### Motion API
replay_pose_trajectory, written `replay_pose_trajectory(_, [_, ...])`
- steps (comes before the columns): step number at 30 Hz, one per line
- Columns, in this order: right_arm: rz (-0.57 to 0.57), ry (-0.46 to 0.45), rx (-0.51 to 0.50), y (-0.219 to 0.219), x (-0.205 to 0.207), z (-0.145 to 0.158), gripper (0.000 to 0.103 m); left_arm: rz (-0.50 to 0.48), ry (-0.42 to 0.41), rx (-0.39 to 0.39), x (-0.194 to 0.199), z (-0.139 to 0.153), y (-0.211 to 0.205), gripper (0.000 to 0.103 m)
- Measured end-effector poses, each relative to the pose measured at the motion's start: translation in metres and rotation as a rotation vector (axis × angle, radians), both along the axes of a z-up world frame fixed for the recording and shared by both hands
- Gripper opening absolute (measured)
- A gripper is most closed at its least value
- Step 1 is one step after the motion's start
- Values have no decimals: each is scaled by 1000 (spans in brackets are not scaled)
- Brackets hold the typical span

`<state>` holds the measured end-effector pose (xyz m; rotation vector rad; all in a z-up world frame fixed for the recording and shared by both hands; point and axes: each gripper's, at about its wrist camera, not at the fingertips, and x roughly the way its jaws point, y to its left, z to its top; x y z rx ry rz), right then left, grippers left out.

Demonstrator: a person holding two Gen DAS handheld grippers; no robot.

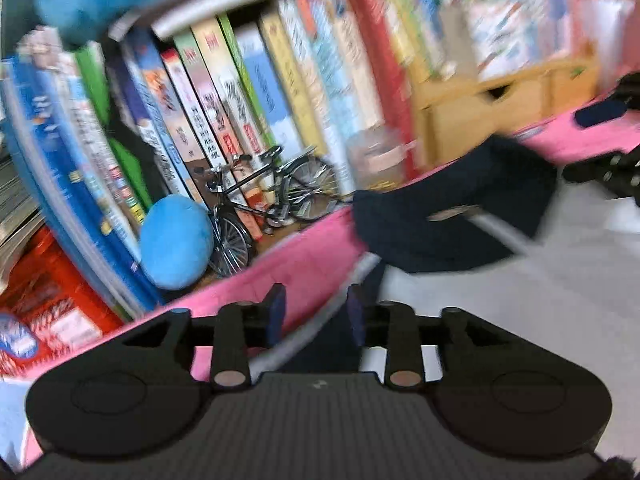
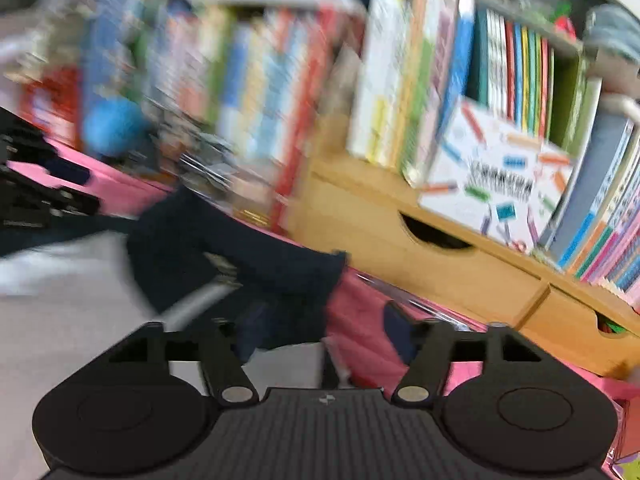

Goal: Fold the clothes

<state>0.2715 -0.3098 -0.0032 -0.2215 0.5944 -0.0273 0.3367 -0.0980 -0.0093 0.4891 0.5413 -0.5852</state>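
A dark navy garment [image 1: 452, 216] with a pale grey stripe lies bunched across the pink mat [image 1: 304, 256] and a light grey surface. My left gripper [image 1: 316, 312] stands open low over the mat's edge, with a fold of navy cloth and the grey stripe running under the gap. In the right wrist view the same garment [image 2: 240, 248] lies just ahead. My right gripper [image 2: 322, 332] is open wide, its left finger [image 2: 248, 336] at the cloth's near edge. Both views are blurred by motion.
Rows of upright books [image 1: 248, 92] fill the back. A model bicycle [image 1: 264, 200] and a blue plush ball [image 1: 176, 240] stand at the mat's far edge. Wooden drawers [image 2: 440, 264] sit under books on the right. The light grey surface [image 1: 520, 320] spreads in front.
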Motion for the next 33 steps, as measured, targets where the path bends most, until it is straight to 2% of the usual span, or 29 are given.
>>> replay_pose_trajectory(1, [40,-7,26,4,-18,9,72,-27,12,-14,-19,4,8,57])
replay_pose_trajectory(3, [134,-5,87,15,-55,21,76,-82,35,-42,-57,12,25,78])
replay_pose_trajectory(5, [251,19,153,32,-98,25,79,-136,58,-69,-94,20,42,79])
replay_pose_trajectory(7, [353,73,201,49,-138,19,81,-177,59,-2,-132,5,52,82])
replay_pose_trajectory(10, [384,194,223,63,-187,-3,81,-162,58,90,-175,-17,70,85])
replay_pose_trajectory(11, [353,231,237,59,-199,-11,81,-135,55,65,-189,-15,79,86])
replay_pose_trajectory(13, [282,282,253,47,-226,-26,81,-74,110,3,-207,-9,99,86])
replay_pose_trajectory(14, [244,239,233,38,-244,-27,82,-42,109,-38,-222,-4,109,87])
replay_pose_trajectory(16, [115,215,198,23,-273,-27,82,-8,100,-108,-255,1,128,100])
replay_pose_trajectory(18, [-33,168,209,12,-310,-22,82,15,95,-155,-285,3,145,103])
replay_pose_trajectory(20, [-111,113,153,25,-346,-19,82,29,88,-148,-320,2,150,103])
replay_pose_trajectory(21, [-108,75,121,40,-367,-19,83,34,85,-142,-332,0,145,103])
replay_pose_trajectory(25, [14,-60,36,117,-435,-25,103,26,69,-147,-396,-14,137,103])
replay_pose_trajectory(27, [94,-114,-7,155,-460,-31,103,10,38,-122,-417,-25,133,103])
replay_pose_trajectory(30, [204,-121,-169,213,-480,-50,103,8,-44,-39,-435,-44,119,103])
replay_pose_trajectory(33, [248,-112,-368,258,-471,-77,103,11,-156,39,-447,-61,102,103])
